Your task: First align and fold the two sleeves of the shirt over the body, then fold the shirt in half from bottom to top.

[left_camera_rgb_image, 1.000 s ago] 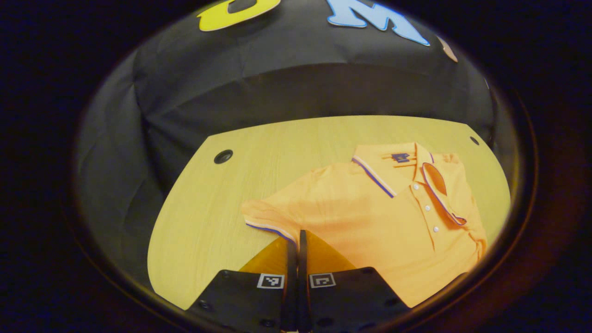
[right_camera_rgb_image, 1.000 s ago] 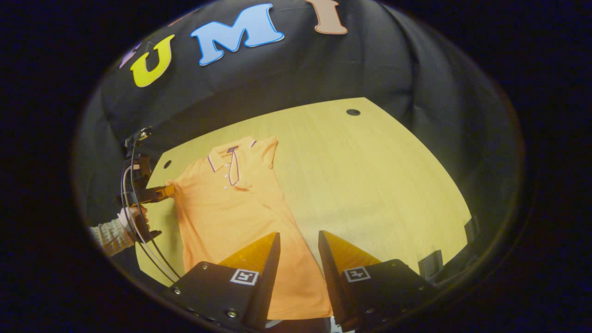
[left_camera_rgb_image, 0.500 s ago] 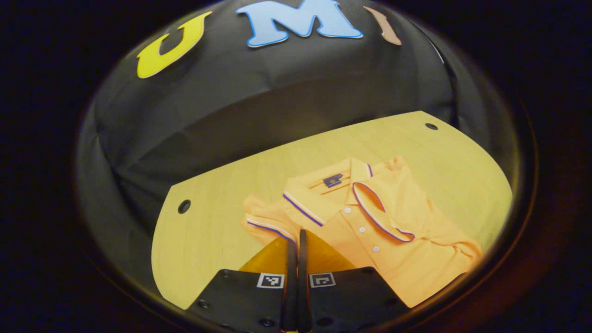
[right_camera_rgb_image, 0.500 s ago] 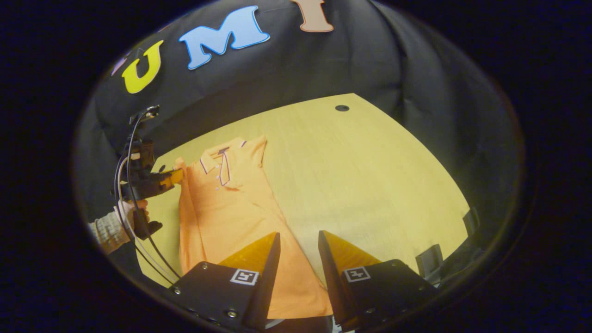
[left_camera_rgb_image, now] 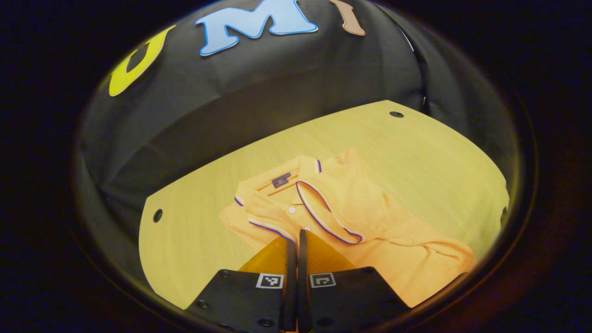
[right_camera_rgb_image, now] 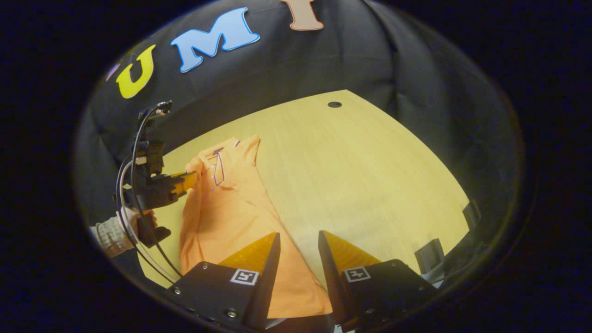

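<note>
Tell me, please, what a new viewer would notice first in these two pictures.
The orange shirt stands out first, lying on the pale wooden table with its collar toward the booth's wall. Next comes the left gripper, shut on the striped sleeve and holding it over the shirt's chest. In the right gripper view, the right gripper is open above the shirt's lower part.

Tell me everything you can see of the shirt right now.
The shirt is an orange polo of knit-looking cloth, with dark and white striped trim on collar and sleeve cuff, a buttoned placket and a dark neck label. It lies front up on the wooden table, collar toward the booth wall. The left gripper is shut on its sleeve, drawn over the chest. The right gripper hovers open above the hem.
</note>
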{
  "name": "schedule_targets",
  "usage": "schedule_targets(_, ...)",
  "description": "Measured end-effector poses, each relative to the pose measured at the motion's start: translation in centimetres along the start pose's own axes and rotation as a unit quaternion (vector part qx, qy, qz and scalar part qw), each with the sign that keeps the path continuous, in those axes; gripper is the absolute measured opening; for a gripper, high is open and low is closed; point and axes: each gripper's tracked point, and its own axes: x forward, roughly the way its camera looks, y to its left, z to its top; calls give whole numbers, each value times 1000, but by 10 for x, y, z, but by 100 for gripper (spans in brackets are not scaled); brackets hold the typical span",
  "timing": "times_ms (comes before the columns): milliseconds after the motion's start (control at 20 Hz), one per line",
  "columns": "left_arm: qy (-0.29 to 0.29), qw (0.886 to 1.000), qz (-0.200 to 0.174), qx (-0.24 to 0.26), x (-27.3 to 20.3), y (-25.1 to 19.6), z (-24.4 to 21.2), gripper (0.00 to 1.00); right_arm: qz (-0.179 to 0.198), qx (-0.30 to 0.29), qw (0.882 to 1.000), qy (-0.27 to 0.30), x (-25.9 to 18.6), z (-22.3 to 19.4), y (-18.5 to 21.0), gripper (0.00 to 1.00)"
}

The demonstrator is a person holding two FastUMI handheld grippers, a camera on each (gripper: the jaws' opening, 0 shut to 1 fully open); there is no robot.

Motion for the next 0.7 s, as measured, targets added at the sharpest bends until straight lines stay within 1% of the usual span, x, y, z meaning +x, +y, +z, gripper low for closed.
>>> schedule_targets(100,-2,1000,-14,-10,-2,-4,-1,11,1,2,1000,1,-3,-1,-4,52)
schedule_targets(150,0,1000,-24,-16,-3,-8,-1,17,1,2,1000,1,-5,-2,-6,52)
schedule_targets(200,3,999,-25,-20,-5,-7,-4,24,2,2,1000,2,-4,-1,-6,52)
schedule_targets(250,6,999,-29,-22,-10,-7,-5,21,3,1,1000,3,-2,-2,-5,52)
schedule_targets(300,5,999,-30,-27,-12,-7,-6,24,4,1,1000,3,-1,-2,-4,52)
schedule_targets(350,5,999,-32,-32,-15,-6,-7,32,7,0,1000,5,0,-2,-4,52)
schedule_targets(400,4,999,-35,-37,-21,-6,-9,31,9,-1,1000,6,1,-3,-3,52)
schedule_targets(500,7,998,-31,-51,-32,-1,-13,43,15,-7,1000,13,3,-5,-1,52)
schedule_targets(700,23,995,-32,-88,-65,12,-40,48,29,-27,999,31,11,-9,4,52)
